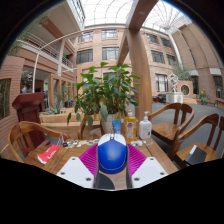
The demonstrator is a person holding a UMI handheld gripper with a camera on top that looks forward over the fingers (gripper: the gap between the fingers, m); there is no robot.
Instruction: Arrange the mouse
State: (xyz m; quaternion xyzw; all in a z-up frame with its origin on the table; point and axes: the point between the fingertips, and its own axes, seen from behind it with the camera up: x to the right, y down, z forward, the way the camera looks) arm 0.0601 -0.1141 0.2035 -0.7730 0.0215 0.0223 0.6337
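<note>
While you are holding the blue mouse (112, 154) clenched between the pink pads (90, 160) of the gripper (112, 166) above the near edge of the wooden table (70, 152), you are carrying it, and next you are probably needing to lower it gently.

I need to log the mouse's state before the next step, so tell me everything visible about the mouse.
The mouse is blue with a glossy, plastic-looking shell, rounded and domed, with a white marking near its top. It sits between the gripper fingers, flanked by the magenta pads, above the wooden table. Whether the pads press on it or leave a gap cannot be told. Its underside and any cable are hidden. Bottles stand just beyond it.
</note>
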